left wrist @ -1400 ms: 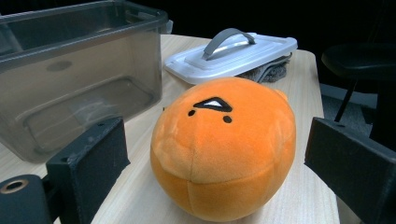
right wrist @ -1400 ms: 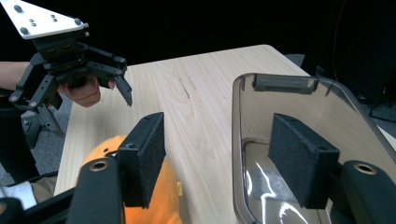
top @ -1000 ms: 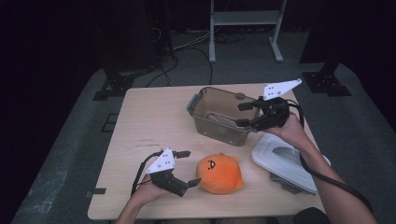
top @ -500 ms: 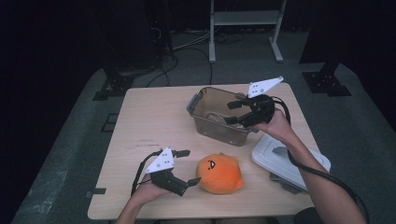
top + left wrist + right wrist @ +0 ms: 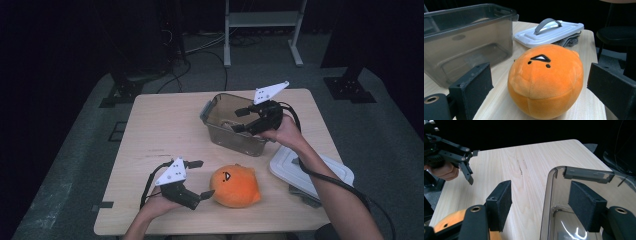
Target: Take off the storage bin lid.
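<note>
High view: we bracket the orange plush (image 5: 235, 186) with the wide-open left hand-held gripper (image 5: 200, 178) for grasping, while the right hand-held gripper (image 5: 239, 120) straddles the bin (image 5: 220, 136) wall, jaws apart.

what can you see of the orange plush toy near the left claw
The round orange plush toy looks soft, with stitched seams and a small black embroidered face. It sits on the light wooden table near the front edge, between the open jaws of the left claw, whose pads stand clear of it. Nothing else touches it.

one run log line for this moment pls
left gripper: open, at round orange plush toy | right gripper: open, jaws astride clear grey plastic bin wall | white handled lid: off, on table
</note>
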`<action>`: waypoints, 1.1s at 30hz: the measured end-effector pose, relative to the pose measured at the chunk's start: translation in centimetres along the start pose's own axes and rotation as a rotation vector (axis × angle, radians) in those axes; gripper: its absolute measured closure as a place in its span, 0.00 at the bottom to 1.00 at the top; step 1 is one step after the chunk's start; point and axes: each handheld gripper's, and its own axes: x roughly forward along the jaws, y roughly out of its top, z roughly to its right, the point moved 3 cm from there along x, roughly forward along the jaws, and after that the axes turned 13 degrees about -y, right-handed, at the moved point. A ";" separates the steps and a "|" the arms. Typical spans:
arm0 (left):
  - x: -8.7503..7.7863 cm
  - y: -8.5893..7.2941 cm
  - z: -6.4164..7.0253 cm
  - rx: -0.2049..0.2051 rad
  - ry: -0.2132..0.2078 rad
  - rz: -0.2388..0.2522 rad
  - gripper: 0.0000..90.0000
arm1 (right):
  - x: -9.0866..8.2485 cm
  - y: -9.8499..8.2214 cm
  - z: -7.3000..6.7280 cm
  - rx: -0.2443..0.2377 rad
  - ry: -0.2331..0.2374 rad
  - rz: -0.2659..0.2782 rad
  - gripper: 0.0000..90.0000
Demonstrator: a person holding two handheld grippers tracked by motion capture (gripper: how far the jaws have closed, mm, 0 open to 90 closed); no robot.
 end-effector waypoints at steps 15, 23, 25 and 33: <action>-0.3 -0.1 -0.1 -0.004 -0.001 0.009 0.05 | 2.6 -0.6 0.1 0.007 0.019 -0.039 0.40; -0.3 -0.2 0.0 -0.001 0.000 0.002 0.05 | 3.6 -1.2 0.1 0.006 0.018 -0.057 0.42; -0.4 -0.1 0.0 0.003 0.002 0.005 0.05 | 3.8 -1.3 0.1 -0.002 0.013 -0.065 0.43; -0.3 -0.1 0.0 0.001 0.000 0.002 0.05 | 4.0 -1.7 0.2 -0.024 -0.012 -0.094 0.49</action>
